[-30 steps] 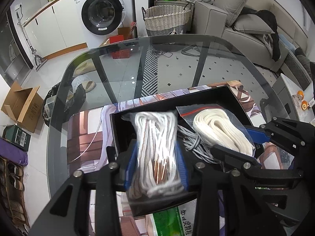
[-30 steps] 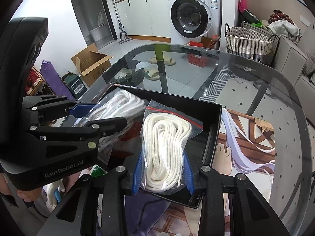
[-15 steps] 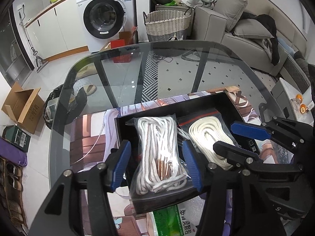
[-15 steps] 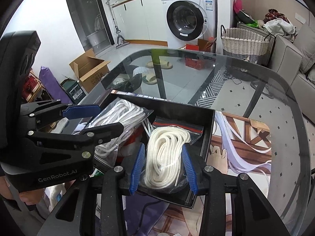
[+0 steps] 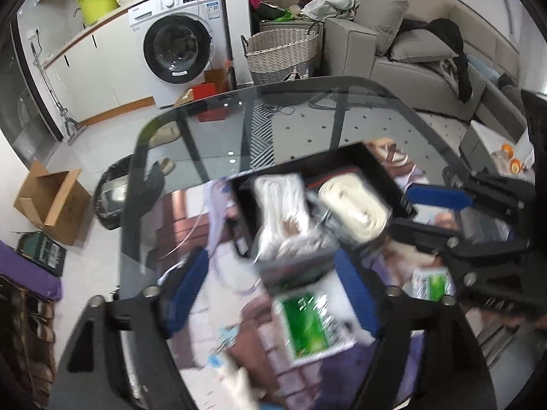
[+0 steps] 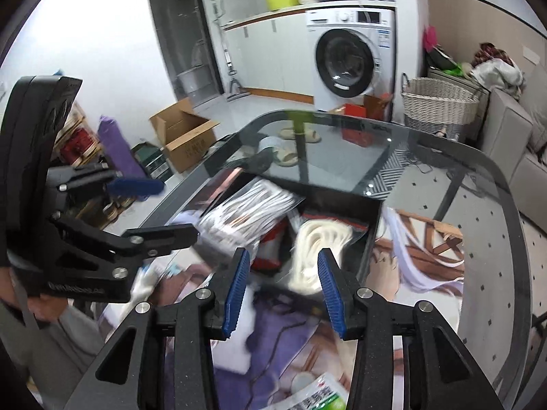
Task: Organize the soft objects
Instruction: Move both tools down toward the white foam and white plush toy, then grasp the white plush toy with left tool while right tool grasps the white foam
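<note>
Rope bags (image 6: 318,242) lie in black box (image 6: 372,220), beyond opening hand-held gripper (image 6: 280,290).

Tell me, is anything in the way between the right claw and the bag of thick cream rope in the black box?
Nothing visible. The right claw hangs just in front of the clear bag of thick cream rope in the black rectangular box, its jaws opening with only open air between them and the bag.
</note>
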### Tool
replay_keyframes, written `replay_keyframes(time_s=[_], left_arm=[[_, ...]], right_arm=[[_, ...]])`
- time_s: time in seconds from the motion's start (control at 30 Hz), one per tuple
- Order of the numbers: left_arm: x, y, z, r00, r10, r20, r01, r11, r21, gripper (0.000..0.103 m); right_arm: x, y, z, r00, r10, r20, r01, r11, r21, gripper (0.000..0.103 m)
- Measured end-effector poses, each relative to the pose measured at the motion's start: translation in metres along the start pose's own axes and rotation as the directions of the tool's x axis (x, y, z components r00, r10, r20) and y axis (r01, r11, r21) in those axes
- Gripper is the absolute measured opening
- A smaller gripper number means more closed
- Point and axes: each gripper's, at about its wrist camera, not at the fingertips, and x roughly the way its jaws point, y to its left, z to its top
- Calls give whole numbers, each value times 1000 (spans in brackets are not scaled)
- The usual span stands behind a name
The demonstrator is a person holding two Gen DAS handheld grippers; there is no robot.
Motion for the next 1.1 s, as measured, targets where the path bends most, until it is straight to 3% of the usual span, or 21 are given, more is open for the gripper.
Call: replay_keyframes(time_s=[0.2,0.33,0.57,0.6,0.67,0.7,0.73,0.83,1.1], left_arm=[[-8,18,-39,997,9,-75,-9,1000,-2,78],[-2,19,-69,984,-21,-175,16,999,-29,78],[18,1,-107,960,2,-280,6,1000,30,78],[24,2,-109,954,9,-300,-1,1000,28,76],[33,5,-111,947,24,-322,-18,1000,22,55],[37,5,-111,943,32,-331,-23,999,30,30],[41,5,-112,940,52,-338,-42,998,36,28],[41,8,-108,954,30,-297,-27,1000,13,19],[56,11,-80,969,10,-247,-14,1000,-17,19]], right_arm=[[2,28,-22,998,39,-46,-42,996,-76,43],[15,43,-35,994,55,-97,-66,992,-104,43],[47,54,-55,981,37,-192,-64,989,-134,43],[52,53,-57,979,29,-201,-57,989,-133,43],[62,51,-60,975,25,-222,-54,990,-128,43],[67,51,-61,972,25,-234,-56,991,-125,43],[71,51,-64,969,27,-246,-59,991,-122,42],[77,52,-69,963,44,-265,-80,988,-129,35],[50,41,-67,974,32,-224,-65,988,-144,35]])
